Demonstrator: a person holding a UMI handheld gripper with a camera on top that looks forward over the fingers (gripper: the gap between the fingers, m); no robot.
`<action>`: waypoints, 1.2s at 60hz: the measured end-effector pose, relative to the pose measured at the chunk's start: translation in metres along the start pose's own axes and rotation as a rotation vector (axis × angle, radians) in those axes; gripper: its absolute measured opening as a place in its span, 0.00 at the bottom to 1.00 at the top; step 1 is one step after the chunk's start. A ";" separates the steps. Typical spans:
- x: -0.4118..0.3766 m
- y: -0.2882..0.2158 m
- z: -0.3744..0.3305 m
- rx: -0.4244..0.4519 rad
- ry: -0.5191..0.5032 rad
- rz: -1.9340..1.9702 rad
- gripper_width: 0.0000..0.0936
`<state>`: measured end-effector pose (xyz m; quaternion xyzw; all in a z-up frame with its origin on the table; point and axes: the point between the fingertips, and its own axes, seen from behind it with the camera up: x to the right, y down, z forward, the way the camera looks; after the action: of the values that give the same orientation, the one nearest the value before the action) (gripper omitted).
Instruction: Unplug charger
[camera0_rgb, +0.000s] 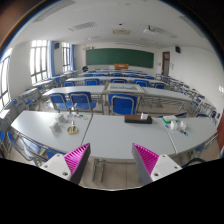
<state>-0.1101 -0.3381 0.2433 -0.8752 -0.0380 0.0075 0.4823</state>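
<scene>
A small dark block (140, 118), possibly the charger or a power strip, lies on the white table (110, 135) beyond my fingers, a little right of centre. A thin cable (90, 125) seems to run across the table left of it. My gripper (112, 162) is open and empty, well short of the dark block, with its magenta pads (76, 157) wide apart over the table's near edge. Nothing stands between the fingers.
Small white items (72, 126) sit on the table at the left and a greenish item (176, 124) at the right. Blue chairs (122, 103) and more rows of tables stand behind. A green chalkboard (118, 58) is on the far wall, windows (38, 62) at the left.
</scene>
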 end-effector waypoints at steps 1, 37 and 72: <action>0.003 0.001 0.001 -0.006 0.002 0.002 0.92; 0.217 -0.022 0.310 -0.023 0.173 0.064 0.91; 0.268 -0.052 0.500 -0.032 0.182 0.091 0.29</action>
<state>0.1292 0.1309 0.0264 -0.8807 0.0456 -0.0511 0.4687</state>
